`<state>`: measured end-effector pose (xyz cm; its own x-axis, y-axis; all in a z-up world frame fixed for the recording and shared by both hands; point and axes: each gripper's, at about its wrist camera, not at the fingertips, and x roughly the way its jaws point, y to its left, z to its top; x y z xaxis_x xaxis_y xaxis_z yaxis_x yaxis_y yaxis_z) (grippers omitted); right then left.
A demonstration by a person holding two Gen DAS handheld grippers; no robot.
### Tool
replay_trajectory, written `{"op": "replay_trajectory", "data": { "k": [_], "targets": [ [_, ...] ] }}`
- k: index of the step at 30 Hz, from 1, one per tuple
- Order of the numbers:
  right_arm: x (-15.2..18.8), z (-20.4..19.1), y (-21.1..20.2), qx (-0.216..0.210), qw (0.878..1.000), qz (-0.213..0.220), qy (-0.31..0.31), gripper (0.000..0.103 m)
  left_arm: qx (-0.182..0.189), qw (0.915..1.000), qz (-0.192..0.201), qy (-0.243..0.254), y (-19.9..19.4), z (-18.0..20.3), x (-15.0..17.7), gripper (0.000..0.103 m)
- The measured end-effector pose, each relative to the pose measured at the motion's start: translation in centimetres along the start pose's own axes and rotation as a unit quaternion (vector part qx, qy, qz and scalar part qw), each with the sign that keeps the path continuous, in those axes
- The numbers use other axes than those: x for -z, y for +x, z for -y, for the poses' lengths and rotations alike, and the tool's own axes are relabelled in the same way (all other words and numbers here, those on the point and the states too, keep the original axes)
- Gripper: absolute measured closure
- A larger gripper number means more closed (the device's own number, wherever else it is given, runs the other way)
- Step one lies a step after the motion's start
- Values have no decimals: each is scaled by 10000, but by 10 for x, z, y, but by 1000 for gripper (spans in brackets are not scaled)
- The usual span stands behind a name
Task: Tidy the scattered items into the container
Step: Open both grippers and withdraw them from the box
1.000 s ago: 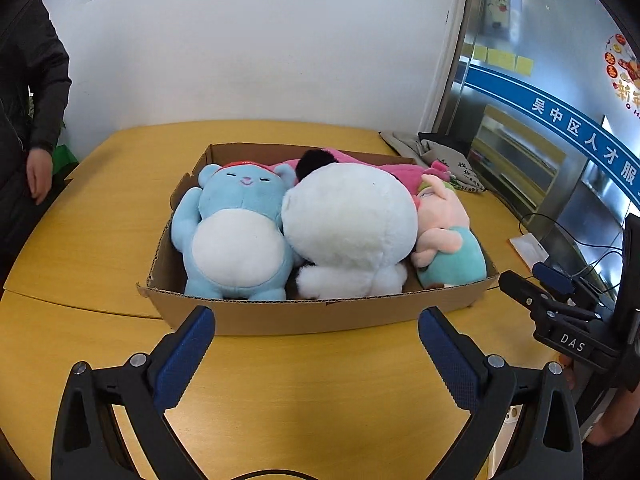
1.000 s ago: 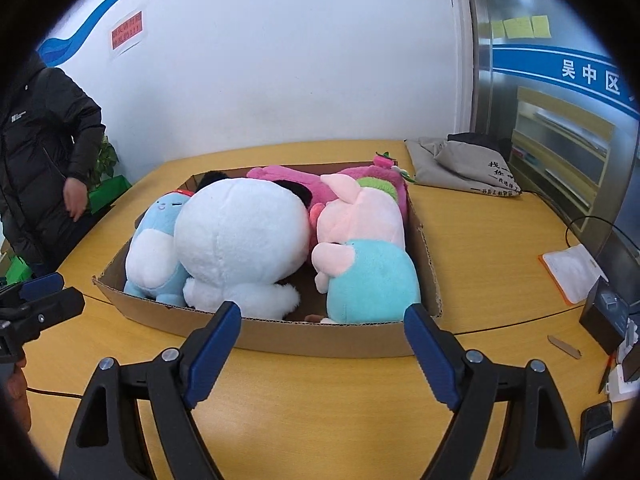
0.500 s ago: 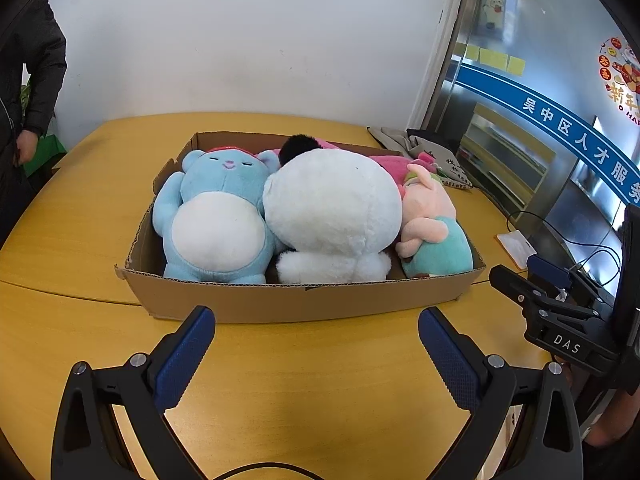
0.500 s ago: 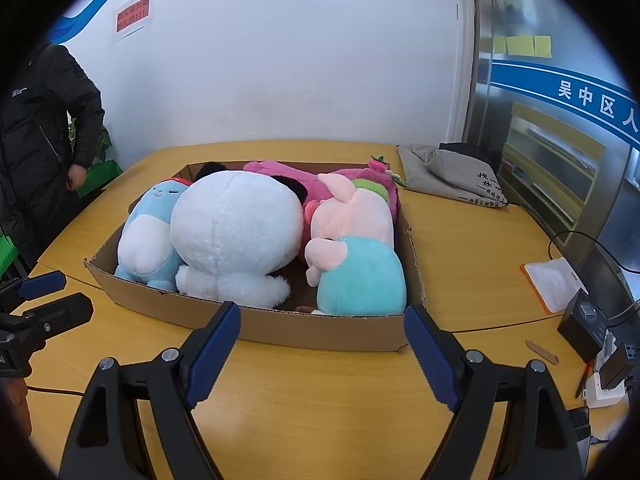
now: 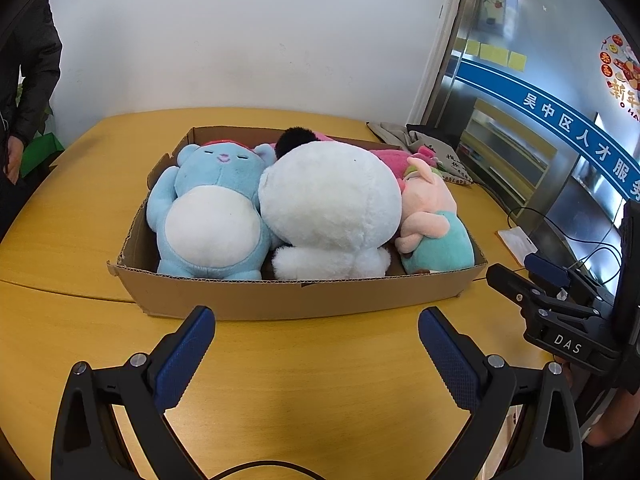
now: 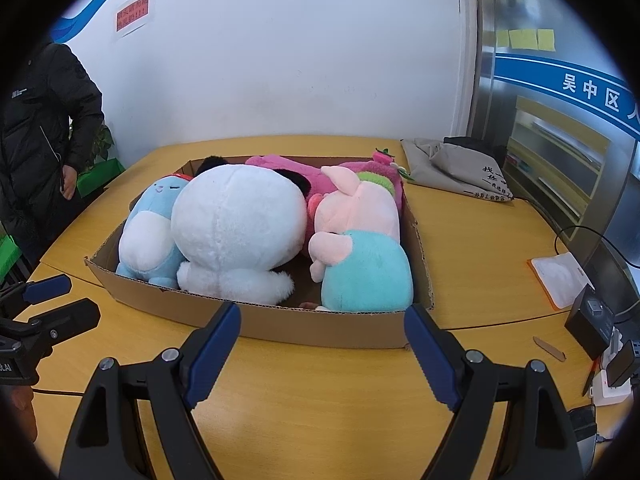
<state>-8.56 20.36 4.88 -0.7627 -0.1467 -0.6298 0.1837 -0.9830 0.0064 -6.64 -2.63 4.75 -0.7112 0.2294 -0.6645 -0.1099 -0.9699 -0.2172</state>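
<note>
Cardboard box (image 5: 304, 300) packed with plush toys (image 5: 328, 204) on yellow table (image 5: 320, 400), left gripper (image 5: 316, 328) and right gripper (image 6: 322, 322) both spread wide, holding nothing

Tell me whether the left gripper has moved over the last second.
Yes. In the left wrist view the cardboard box and the wall corner behind it slid left and down, so the open left gripper swung right and tilted upward; the box itself likely stayed put.
</note>
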Motion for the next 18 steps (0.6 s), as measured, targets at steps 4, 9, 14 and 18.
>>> {"op": "replay_trajectory", "data": {
  "k": [4, 9, 14, 18],
  "targets": [
    [-1, -1, 0, -39, 10000, 13, -9, 19, -4, 10000, -7, -8, 0, 0, 0, 0],
    [0, -2, 0, -78, 10000, 1, -8, 19, -3, 10000, -28, -11, 1, 0, 1, 0],
    [2, 0, 0, -105, 9999, -2, 26, 19, 32, 10000, -42, 5, 1, 2, 1, 0],
    [3, 2, 0, -127, 9999, -4, 53, 19, 76, 9999, -84, -18, 4, 4, 1, 0]
  ]
}}
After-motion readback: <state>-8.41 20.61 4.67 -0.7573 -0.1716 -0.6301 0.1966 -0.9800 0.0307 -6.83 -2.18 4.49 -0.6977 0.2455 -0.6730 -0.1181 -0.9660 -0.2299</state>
